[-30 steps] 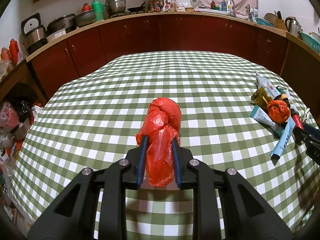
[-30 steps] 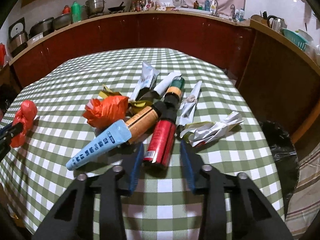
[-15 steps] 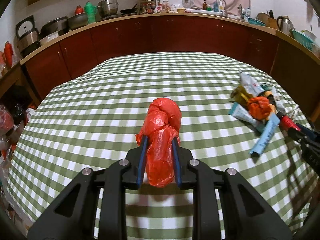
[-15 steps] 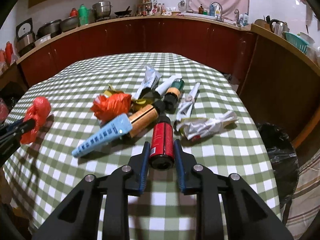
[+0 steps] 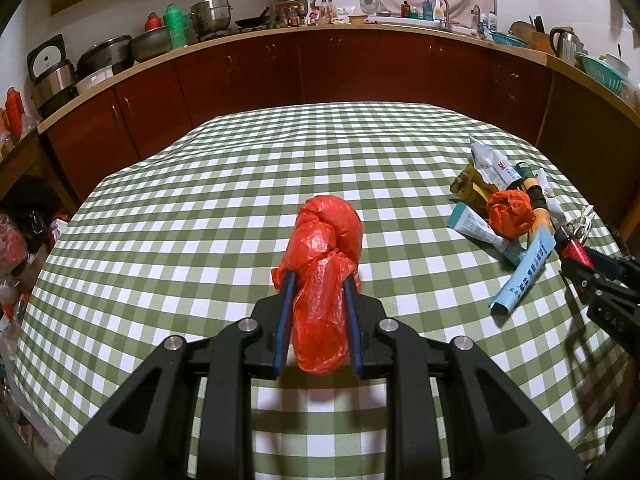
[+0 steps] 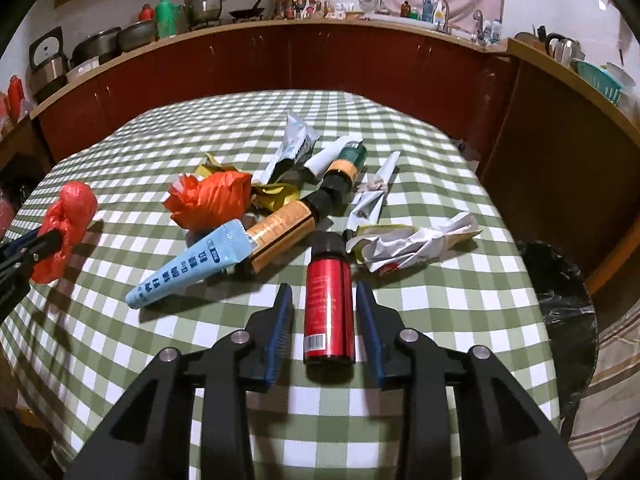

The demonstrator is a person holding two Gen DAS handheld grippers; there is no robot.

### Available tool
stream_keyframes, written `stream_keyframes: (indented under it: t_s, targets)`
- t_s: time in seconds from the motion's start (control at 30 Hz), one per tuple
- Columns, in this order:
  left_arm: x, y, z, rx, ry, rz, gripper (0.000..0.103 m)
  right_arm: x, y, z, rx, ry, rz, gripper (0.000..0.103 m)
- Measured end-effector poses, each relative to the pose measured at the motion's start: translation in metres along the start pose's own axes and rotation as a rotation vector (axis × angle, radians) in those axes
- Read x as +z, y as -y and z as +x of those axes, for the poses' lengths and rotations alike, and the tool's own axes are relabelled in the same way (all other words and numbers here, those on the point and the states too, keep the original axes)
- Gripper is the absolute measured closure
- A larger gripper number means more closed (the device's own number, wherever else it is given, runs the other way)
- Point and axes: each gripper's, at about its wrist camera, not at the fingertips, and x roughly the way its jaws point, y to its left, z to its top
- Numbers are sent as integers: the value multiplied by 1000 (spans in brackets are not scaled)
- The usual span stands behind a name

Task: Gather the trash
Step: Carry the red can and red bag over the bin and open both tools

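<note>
My left gripper (image 5: pixel 318 280) is shut on a knotted red plastic bag (image 5: pixel 324 264) and holds it above the checked tablecloth (image 5: pixel 200 216); the bag also shows at the left of the right wrist view (image 6: pixel 64 224). My right gripper (image 6: pixel 324 296) is open, its jaws on either side of a red bottle (image 6: pixel 329 308) lying on the cloth with gaps on both sides. Beyond it lies a trash pile: an orange bag (image 6: pixel 212 200), a blue tube (image 6: pixel 188 268), an amber bottle (image 6: pixel 280 232), a green-capped bottle (image 6: pixel 344 168) and crumpled paper (image 6: pixel 408 244).
A black-lined bin (image 6: pixel 560 304) stands below the table's right edge. Dark red kitchen cabinets (image 5: pixel 320 72) with pots and bottles on the counter ring the room. Bags of clutter (image 5: pixel 16 248) sit on the floor at the left.
The right gripper closed around the red bottle half a second ago and now stands open around it. The left gripper still holds the red bag; its view shifted slightly.
</note>
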Motion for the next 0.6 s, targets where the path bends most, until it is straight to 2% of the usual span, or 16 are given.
stream_keyframes:
  t_s: [0.3, 0.6]
  targets:
    - [2, 17, -4, -37, 15, 16, 81, -9, 7, -16, 20, 40, 9, 78]
    - [12, 79, -22, -126, 74, 85, 81, -11, 52, -45, -19, 127, 63, 78]
